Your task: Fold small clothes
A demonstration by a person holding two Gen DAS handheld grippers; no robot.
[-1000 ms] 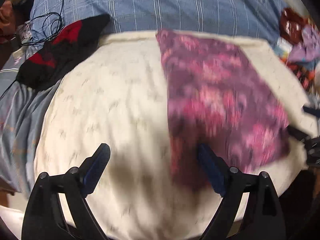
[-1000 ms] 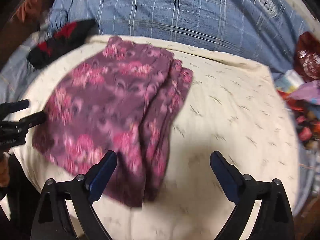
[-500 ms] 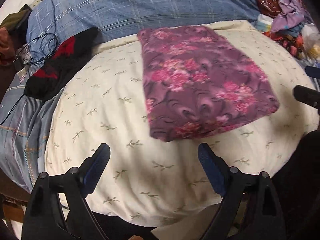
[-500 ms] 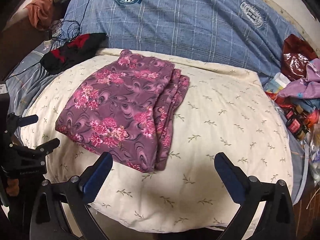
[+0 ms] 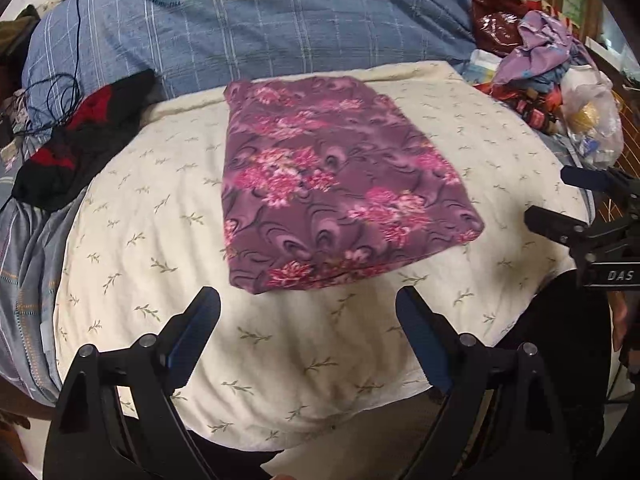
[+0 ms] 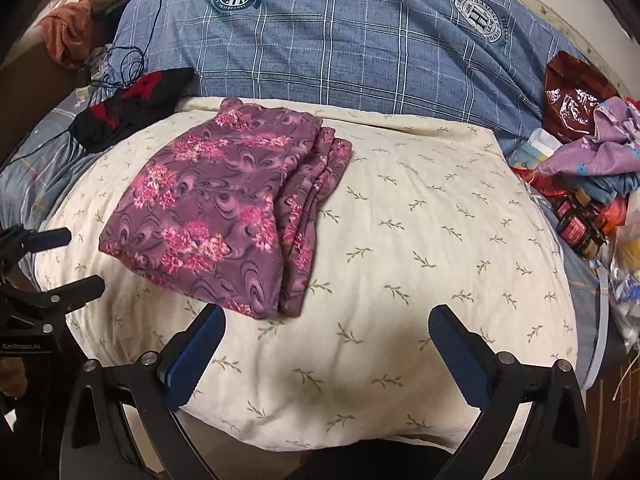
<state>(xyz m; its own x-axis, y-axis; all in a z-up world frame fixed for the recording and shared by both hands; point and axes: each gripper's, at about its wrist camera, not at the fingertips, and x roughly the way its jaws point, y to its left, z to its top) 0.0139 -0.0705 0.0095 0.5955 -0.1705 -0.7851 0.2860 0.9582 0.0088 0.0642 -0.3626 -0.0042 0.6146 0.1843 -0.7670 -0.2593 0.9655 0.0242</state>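
Lying under everything, the blue plaid duvet [image 6: 352,52] covers the bed, and on top of it the cream leaf-print pillow [image 6: 420,240] serves as the folding place. The purple floral garment [image 5: 332,188] rests on that pillow toward its far left part, already folded into a neat layered rectangle with its stacked edges showing on the right side in the right wrist view. Judging by that, the folding of this piece looks finished and the step in hand is the let-go, with a fresh item due next. The left gripper [image 5: 308,336] hovers near the garment's near edge with its jaws wide and nothing between them; the right gripper [image 6: 328,344] hangs over bare pillow, jaws spread wide and likewise empty. The next move probably calls for setting the folded piece aside and reaching to the heap of loose clothes [image 6: 592,160] at the right, or the black and red garment [image 6: 132,100] at the left. Two plastic bags, a dark red one [image 6: 572,92] and a pale one [image 5: 592,120], sit by that heap; their contents cannot be made out.
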